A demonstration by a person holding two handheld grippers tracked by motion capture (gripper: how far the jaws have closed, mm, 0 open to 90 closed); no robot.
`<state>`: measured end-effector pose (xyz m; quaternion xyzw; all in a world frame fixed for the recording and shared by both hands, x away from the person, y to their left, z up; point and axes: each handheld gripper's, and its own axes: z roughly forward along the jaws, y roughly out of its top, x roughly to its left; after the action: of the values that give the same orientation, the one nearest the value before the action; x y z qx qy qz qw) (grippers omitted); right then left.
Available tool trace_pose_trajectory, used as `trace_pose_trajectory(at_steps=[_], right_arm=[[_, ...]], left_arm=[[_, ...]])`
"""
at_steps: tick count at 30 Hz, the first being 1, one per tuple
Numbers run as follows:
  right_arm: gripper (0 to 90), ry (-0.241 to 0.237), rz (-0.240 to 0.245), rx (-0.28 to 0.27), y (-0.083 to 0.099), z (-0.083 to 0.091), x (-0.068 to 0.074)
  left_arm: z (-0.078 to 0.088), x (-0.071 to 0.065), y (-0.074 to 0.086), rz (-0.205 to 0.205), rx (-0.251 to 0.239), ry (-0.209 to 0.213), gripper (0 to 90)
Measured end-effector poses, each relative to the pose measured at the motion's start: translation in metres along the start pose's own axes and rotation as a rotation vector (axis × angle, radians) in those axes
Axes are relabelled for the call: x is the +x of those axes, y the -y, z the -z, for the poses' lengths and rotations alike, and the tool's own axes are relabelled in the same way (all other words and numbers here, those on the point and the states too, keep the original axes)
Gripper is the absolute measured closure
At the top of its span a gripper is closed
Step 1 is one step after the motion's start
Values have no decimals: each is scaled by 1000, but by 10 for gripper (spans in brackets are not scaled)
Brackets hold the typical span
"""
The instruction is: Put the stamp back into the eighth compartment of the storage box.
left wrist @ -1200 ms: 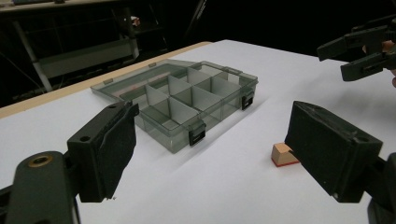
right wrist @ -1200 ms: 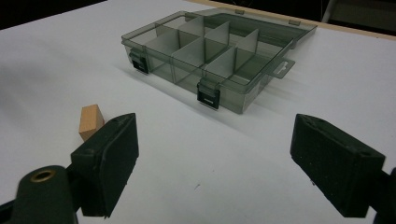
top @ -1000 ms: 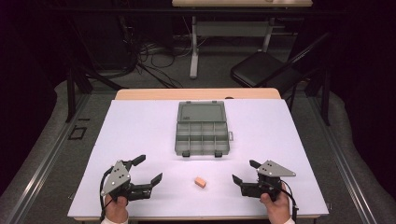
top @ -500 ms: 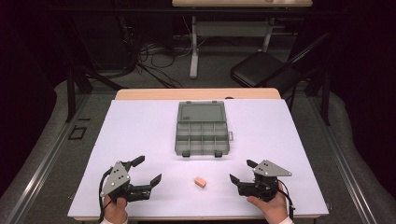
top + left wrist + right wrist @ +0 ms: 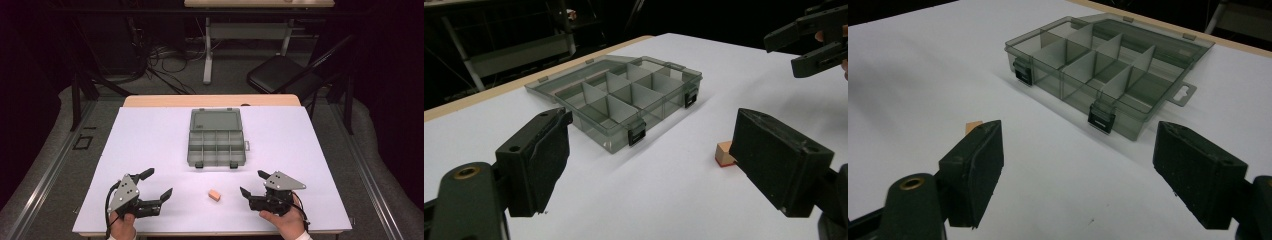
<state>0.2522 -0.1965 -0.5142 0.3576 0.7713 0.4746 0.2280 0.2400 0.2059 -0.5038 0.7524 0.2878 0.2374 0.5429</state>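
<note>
Near the table's (image 5: 150,130) front edge, your left gripper (image 5: 155,186) and right gripper (image 5: 252,184) both gape wide and empty, the right's jaws just easing inward, flanking the small orange block (image 5: 214,195).

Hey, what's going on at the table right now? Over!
Both grippers, left and right, open, holding nothing. Little orange block lies between them, untouched. Compartment box open behind it. Nothing in the way.

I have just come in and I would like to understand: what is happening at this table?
A person holds a gripper in each hand near the table's front edge. Both the left gripper and the right gripper are open and hold nothing. A small orange block lies on the table between them, untouched. Behind it sits a grey compartment box, lid open, its compartments looking empty.
</note>
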Motion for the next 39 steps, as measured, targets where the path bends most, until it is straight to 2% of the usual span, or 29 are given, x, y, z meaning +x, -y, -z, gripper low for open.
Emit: trace_pose_trajectory(at_steps=[2, 7, 12, 22, 33, 39], right_arm=[[200, -7, 7, 17, -4, -2, 2], [228, -28, 3, 17, -14, -5, 5], [249, -55, 7, 48, -23, -17, 13], [288, -93, 17, 62, -32, -34, 25], [343, -120, 22, 89, -30, -50, 37], [395, -128, 38, 109, -22, -58, 43]], left_arm=[[0, 1, 0, 7, 0, -1, 160], [-1, 2, 1, 15, 0, -1, 161], [-2, 1, 1, 15, 2, 4, 161], [-2, 0, 1, 13, 3, 1, 160], [-2, -1, 1, 11, 7, 2, 160], [-3, -1, 2, 8, 11, 7, 161]])
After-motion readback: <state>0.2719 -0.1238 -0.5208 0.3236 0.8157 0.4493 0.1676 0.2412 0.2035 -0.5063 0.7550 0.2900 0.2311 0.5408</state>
